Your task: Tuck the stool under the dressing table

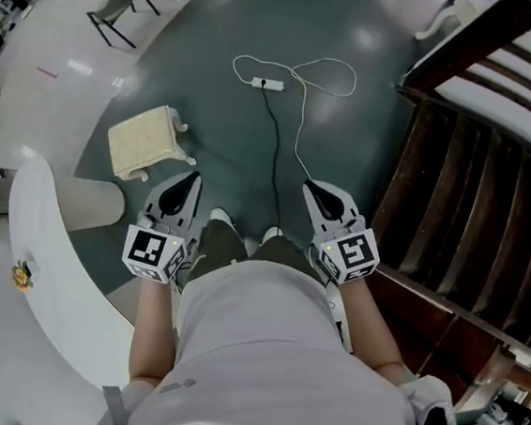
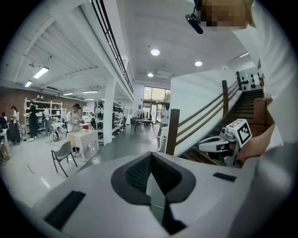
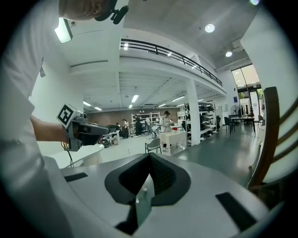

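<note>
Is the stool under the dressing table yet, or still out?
Out. The stool stands on the open grey floor, apart from the white dressing table.

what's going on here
A person stands holding a tool in each hand; the left tool and the right tool are both shut and empty. The cream stool sits on the floor ahead, apart from the white dressing table at the left, and neither tool touches it.
</note>
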A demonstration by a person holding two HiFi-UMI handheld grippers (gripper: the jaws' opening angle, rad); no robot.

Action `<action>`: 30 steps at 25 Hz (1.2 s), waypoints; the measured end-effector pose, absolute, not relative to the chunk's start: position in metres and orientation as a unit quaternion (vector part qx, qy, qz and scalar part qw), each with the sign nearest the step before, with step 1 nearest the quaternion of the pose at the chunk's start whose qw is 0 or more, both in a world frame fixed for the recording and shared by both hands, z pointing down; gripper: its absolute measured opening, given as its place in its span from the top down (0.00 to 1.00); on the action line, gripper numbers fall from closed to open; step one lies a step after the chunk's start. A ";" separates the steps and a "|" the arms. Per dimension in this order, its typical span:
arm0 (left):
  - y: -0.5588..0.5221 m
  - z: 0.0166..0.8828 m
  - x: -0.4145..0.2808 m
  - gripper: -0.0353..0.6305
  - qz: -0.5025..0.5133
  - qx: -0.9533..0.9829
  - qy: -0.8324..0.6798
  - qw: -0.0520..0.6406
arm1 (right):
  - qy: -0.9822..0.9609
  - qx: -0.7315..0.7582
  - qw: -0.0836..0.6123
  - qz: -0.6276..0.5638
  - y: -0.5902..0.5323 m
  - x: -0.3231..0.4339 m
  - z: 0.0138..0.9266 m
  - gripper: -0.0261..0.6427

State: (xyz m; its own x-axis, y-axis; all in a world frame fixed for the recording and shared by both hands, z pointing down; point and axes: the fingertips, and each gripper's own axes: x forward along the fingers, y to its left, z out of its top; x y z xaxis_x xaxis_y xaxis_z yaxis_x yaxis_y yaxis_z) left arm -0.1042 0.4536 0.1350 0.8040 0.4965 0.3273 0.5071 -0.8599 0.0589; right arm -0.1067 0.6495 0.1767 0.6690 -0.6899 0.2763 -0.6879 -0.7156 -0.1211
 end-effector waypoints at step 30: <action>0.234 0.167 0.166 0.94 -0.201 -0.963 -0.180 -0.012 | 0.460 -0.866 0.073 -0.183 0.413 0.225 0.181 0.94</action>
State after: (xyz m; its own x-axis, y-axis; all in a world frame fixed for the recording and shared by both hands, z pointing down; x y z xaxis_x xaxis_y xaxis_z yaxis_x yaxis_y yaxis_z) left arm 0.1663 0.2337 0.1674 0.8545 0.3511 0.3828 0.3416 -0.9350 0.0950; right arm 0.2245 0.4125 0.1812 0.5103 -0.8228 0.2500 -0.7697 -0.5667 -0.2941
